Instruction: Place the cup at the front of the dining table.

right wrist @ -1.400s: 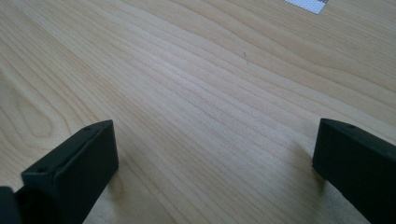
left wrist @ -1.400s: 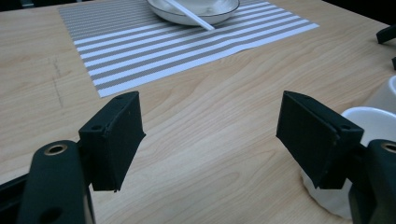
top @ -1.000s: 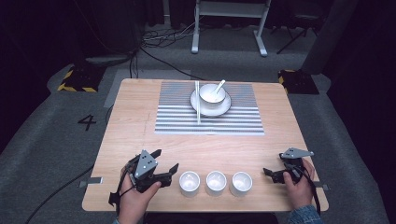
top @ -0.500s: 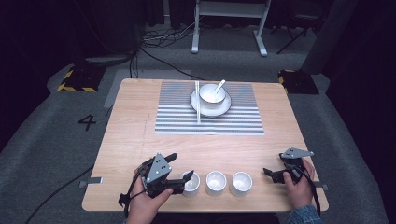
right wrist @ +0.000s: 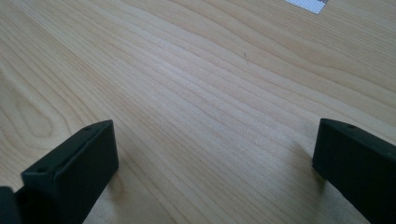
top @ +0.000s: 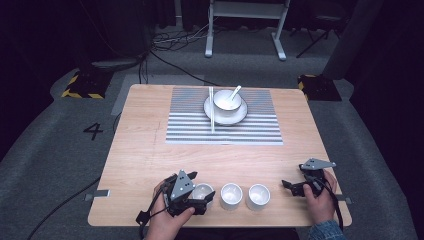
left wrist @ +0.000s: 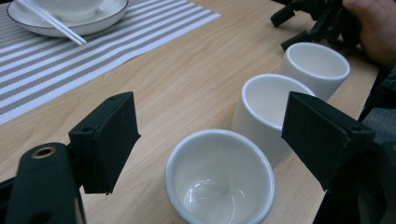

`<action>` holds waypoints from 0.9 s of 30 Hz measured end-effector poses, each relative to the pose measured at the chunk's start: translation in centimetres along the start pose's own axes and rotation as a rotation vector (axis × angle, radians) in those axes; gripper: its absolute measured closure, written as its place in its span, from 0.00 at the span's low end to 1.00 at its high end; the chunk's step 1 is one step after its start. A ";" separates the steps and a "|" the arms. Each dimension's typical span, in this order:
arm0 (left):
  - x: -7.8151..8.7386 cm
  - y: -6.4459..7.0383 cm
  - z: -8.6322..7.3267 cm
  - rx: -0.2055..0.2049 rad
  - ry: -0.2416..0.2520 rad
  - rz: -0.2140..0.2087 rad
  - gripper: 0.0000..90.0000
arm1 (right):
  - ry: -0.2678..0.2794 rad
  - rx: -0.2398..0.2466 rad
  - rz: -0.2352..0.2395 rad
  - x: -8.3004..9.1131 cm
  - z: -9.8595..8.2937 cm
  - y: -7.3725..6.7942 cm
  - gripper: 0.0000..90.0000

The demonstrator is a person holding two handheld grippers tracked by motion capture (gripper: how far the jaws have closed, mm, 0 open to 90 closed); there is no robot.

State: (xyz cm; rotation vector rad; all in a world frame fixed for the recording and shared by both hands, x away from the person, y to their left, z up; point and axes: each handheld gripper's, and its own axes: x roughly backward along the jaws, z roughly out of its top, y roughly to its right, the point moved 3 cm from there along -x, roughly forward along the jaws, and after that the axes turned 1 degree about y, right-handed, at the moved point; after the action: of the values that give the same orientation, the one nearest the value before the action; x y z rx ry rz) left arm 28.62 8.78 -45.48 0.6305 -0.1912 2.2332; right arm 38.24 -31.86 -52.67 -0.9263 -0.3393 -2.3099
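Three white cups stand in a row near the table's front edge: the left cup (top: 202, 194) (left wrist: 219, 179), the middle cup (top: 231, 195) (left wrist: 270, 109) and the right cup (top: 259, 196) (left wrist: 316, 65). My left gripper (top: 204, 196) (left wrist: 210, 140) is open, with its jaws on either side of the left cup and not touching it. My right gripper (top: 290, 187) (right wrist: 210, 163) is open just above bare wood at the front right, to the right of the right cup, with nothing between its jaws. It also shows far off in the left gripper view (left wrist: 299, 23).
A striped placemat (top: 222, 117) at the table's far middle carries a plate (top: 240, 116), a bowl with a spoon (top: 227, 99) and white chopsticks (top: 211, 107). The table's front edge (top: 220, 224) runs close below the cups. A metal stand (top: 245, 25) is on the floor beyond.
My left gripper has moved right along the front edge until its open jaws flank the left cup. The right gripper has stayed put.
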 end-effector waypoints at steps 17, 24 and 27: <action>-2.4 0.9 -3.3 0.028 -0.066 0.026 0.22 | 0.000 0.000 0.001 0.0 0.0 0.0 0.00; -2.8 0.9 -4.0 0.014 -0.096 0.031 0.22 | 0.000 0.000 0.000 0.0 0.0 0.0 0.00; -3.1 1.0 -4.2 -0.007 -0.113 0.026 0.22 | 0.000 0.000 0.000 0.0 0.0 0.0 0.00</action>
State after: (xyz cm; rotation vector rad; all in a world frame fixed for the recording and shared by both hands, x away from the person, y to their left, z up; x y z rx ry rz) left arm 28.09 7.46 -50.58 0.7551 -0.2655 2.2227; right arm 38.24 -31.87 -52.67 -0.9265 -0.3393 -2.3093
